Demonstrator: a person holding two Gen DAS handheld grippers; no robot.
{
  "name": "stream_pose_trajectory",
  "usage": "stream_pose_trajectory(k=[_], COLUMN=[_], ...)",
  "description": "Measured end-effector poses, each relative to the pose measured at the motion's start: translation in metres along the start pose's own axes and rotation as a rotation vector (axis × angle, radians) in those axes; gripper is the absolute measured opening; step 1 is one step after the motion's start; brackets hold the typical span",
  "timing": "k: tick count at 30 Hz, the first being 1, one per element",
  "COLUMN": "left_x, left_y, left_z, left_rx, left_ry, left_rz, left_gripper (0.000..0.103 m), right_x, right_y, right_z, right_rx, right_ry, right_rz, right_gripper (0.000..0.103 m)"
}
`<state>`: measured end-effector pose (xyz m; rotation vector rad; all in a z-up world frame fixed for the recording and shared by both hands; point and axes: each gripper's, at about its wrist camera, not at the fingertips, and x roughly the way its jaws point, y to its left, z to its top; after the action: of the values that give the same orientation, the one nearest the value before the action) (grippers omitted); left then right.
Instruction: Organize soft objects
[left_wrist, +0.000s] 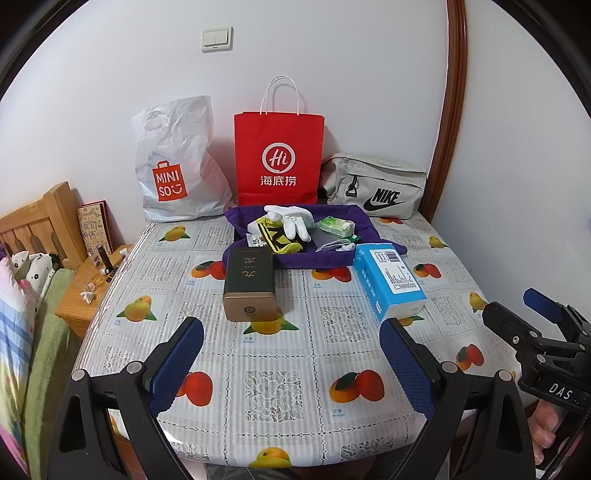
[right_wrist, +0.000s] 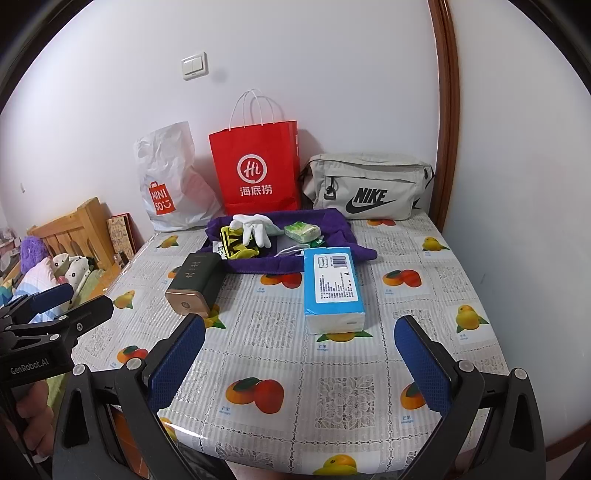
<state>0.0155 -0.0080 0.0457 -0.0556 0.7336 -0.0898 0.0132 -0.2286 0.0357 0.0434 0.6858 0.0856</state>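
Both hand-held grippers, left and right, hover with fingers apart near the bench edge; white gloves lie in the purple cloth tray, tissue pack touching its front.

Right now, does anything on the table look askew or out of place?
Mildly: the blue tissue pack lies angled, its far end overlapping the purple tray's front edge. The dark tin lies on its side. Nothing looks spilled or damaged.
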Motion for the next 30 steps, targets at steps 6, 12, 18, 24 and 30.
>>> stream_pose_trajectory(k=[6,12,18,24,30], left_x=[0.0002,-0.0003,-0.0012,-0.0027,-0.0016], left_y=[0.0,-0.0004,-0.0002,-0.0019,-0.0022], left_z=[-0.0005,-0.0006,-0.0003,-0.0015,-0.0029], left_rx=[0.0,0.0,-0.004,-0.001,-0.003], left_ry=[-0.001,-0.001,0.0,-0.002,-0.002], left_rz=[-0.001,0.0,0.001,0.006,0.005], left_gripper=[0.097,0.097,0.097,0.096,0.097], right_x=[-0.0004,-0.0011,-0.0013,-0.0018,-0.0022], right_y=[0.0001,0.0,-0.0001,0.0005,0.0001], right_z=[-0.0002,0.0,-0.0006,-0.0004,-0.0009], right_rx=[0.001,0.0,0.001,-0.001,-0.003], right_ry=[0.001,-0.001,0.001,0.0,0.006], right_rz=[0.0,0.0,0.0,0.001,-0.002], right_gripper=[0.101,0.101,0.101,0.101,0.101])
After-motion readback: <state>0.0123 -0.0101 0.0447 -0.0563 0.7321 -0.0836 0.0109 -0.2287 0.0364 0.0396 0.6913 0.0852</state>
